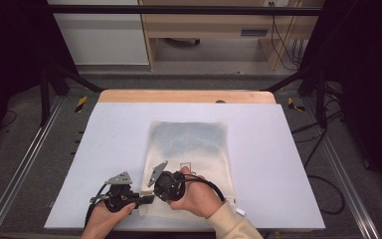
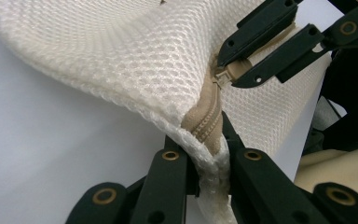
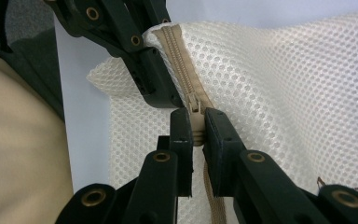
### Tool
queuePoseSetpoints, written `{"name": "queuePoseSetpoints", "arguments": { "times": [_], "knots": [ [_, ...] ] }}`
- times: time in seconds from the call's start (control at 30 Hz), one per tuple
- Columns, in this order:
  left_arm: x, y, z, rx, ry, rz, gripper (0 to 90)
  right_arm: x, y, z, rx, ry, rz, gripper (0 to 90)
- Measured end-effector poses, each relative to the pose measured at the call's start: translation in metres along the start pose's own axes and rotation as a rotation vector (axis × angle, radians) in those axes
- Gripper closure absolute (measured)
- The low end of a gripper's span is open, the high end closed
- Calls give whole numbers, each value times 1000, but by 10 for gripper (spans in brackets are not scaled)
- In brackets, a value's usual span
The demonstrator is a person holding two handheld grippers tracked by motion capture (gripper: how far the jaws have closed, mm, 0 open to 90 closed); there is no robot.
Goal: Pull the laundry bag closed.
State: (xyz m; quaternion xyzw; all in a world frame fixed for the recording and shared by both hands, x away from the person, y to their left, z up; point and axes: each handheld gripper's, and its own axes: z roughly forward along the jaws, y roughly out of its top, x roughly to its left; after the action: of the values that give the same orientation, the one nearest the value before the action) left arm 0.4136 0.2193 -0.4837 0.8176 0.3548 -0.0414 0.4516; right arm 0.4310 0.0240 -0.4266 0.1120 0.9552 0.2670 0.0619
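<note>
A cream mesh zip bag [image 1: 189, 142] lies flat on the white table [image 1: 278, 149], its near left corner lifted. My left gripper [image 1: 148, 199] is shut on that corner [image 2: 209, 149], clamping the mesh edge and the end of the beige zipper [image 2: 206, 119]. My right gripper [image 1: 154, 188] comes in from the right, just beside it. In the right gripper view its jaws [image 3: 196, 123] are shut on the zipper slider [image 3: 195, 106]; the left gripper view shows the same grip [image 2: 230, 72]. The left gripper's fingers [image 3: 156, 81] sit right against the zipper track.
A wooden strip [image 1: 186, 96] runs along the table's far edge. Metal rails [image 1: 25, 159] flank the table, and cables [image 1: 323, 184] lie on the floor at the right. A cabinet [image 1: 99, 35] and shelf stand behind. The person's sleeve [image 1: 229, 221] rests at the near edge.
</note>
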Motion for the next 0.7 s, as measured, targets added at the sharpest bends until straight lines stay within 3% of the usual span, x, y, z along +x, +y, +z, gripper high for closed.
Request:
{"name": "queuePoseSetpoints", "arguments": {
  "times": [0.2,0.7],
  "knots": [
    [-3,1,2,6,-1,18,849,-2,-10,-2,-9,6,11,823],
    [-3,1,-2,-16,1,10,846,-4,-20,-9,-10,-8,41,823]
  ]
}}
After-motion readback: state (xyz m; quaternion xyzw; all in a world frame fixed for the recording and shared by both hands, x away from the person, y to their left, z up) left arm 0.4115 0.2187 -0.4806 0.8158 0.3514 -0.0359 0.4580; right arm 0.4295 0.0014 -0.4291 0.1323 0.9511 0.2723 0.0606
